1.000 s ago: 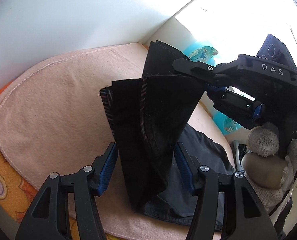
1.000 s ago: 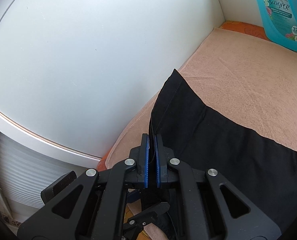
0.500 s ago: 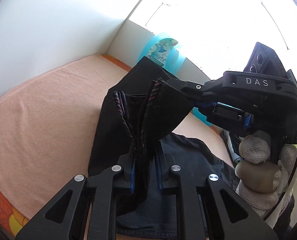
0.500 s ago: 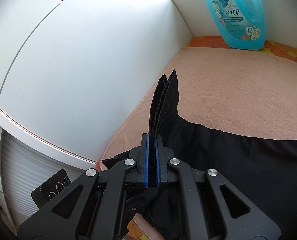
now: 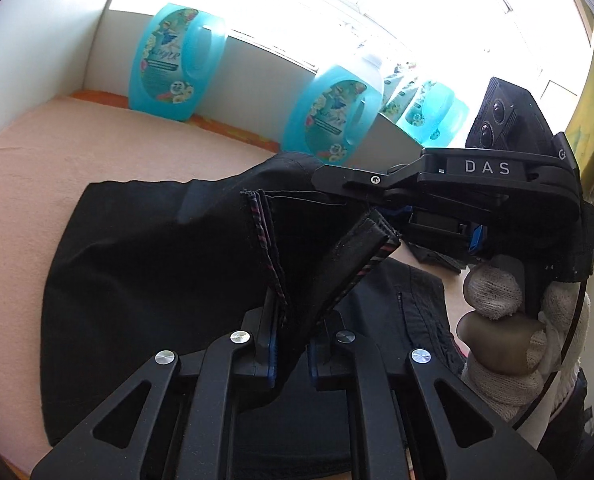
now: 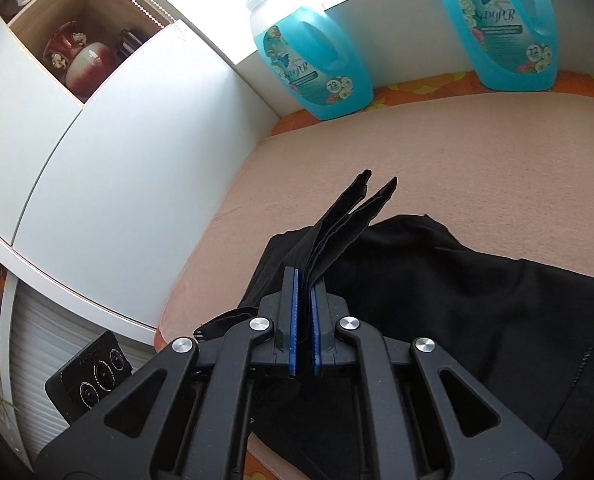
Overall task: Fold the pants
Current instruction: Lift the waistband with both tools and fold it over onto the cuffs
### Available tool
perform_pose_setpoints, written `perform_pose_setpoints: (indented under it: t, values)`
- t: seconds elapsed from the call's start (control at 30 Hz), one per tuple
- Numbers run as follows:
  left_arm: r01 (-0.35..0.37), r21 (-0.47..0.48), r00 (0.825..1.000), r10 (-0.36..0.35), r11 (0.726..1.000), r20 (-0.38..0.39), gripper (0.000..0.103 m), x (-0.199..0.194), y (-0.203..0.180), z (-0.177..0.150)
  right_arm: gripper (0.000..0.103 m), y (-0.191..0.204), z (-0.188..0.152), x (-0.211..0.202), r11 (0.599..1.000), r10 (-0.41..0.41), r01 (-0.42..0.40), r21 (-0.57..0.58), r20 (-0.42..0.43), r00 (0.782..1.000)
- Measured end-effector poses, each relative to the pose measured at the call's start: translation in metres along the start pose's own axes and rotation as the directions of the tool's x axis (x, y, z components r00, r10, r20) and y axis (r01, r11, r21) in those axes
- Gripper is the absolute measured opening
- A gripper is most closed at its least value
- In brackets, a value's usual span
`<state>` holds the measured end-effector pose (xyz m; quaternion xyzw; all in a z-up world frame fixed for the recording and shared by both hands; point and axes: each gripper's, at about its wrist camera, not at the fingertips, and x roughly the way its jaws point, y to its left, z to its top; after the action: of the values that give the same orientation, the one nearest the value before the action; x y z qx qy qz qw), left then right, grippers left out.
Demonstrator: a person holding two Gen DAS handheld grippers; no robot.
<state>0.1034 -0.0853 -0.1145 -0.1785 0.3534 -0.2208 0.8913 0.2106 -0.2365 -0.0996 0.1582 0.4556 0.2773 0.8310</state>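
Black pants [image 5: 145, 264] are lying on the pink towel [image 5: 37, 160], hem ends being lifted for folding over. Left gripper [image 5: 291, 332] and right gripper [image 6: 304, 320] are both clamping the cloth edges. Blue bottles [image 6: 313, 60] are standing at 12 o'clock, not blocking.

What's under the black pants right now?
The pink towel lies under the black pants, showing around their edges, over an orange floral cover. Whatever lies beneath the pants' middle is covered.
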Motion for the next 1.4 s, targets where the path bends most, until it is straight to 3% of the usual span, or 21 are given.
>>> perform_pose_setpoints:
  t: [0.33, 0.57, 0.6, 0.63, 0.7, 0.83, 0.87, 0.97, 1.0, 1.23, 1.4]
  values:
    - [0.113, 0.143, 0.978, -0.084, 0.983, -0.192, 0.009, 0.061, -0.079, -0.032, 0.006, -0.119, -0.047, -0.055, 0.984, -0.067, 0.067, 0.167, -0.002, 0.998]
    - [0.120, 0.163, 0.965, -0.077, 0.979, -0.249, 0.009, 0.080, -0.090, -0.044, 0.008, -0.157, -0.061, -0.055, 0.974, 0.021, -0.021, 0.224, 0.000, 1.000]
    - [0.121, 0.164, 0.965, -0.077, 0.979, -0.250, 0.009, 0.080, -0.090, -0.043, 0.009, -0.158, -0.058, -0.055, 0.974, 0.027, -0.026, 0.225, -0.001, 1.000]
    - [0.122, 0.166, 0.965, -0.078, 0.979, -0.250, 0.009, 0.079, -0.090, -0.044, 0.018, -0.159, -0.054, -0.054, 0.974, 0.030, -0.029, 0.224, 0.000, 1.000]
    - [0.120, 0.180, 0.965, -0.072, 0.976, -0.251, 0.009, 0.080, -0.092, -0.043, 0.044, -0.158, -0.047, -0.053, 0.974, 0.028, -0.028, 0.224, 0.000, 1.000]
    - [0.118, 0.216, 0.966, -0.062, 0.969, -0.250, 0.009, 0.077, -0.097, -0.047, 0.046, -0.149, -0.037, -0.042, 0.977, -0.040, 0.051, 0.207, -0.055, 0.998]
    - [0.119, 0.228, 0.966, -0.060, 0.966, -0.250, 0.009, 0.077, -0.099, -0.047, 0.042, -0.146, -0.036, -0.038, 0.976, -0.064, 0.079, 0.201, -0.077, 0.995]
    - [0.118, 0.260, 0.968, -0.053, 0.958, -0.245, 0.009, 0.074, -0.104, -0.051, 0.013, -0.136, -0.036, -0.034, 0.976, -0.114, 0.131, 0.174, -0.107, 0.988]
    - [0.123, 0.258, 0.967, -0.057, 0.958, -0.248, 0.009, 0.073, -0.105, -0.051, 0.010, -0.133, -0.037, -0.036, 0.976, -0.122, 0.138, 0.169, -0.101, 0.987]
    - [0.182, 0.269, 0.962, -0.114, 0.946, -0.249, 0.009, 0.062, -0.121, -0.053, 0.006, -0.114, -0.044, -0.077, 0.968, -0.231, 0.230, 0.101, -0.001, 0.973]
    - [0.224, 0.279, 0.951, -0.147, 0.934, -0.273, 0.009, 0.072, -0.139, -0.061, 0.006, -0.132, -0.054, -0.100, 0.953, -0.280, 0.276, 0.125, 0.014, 0.960]
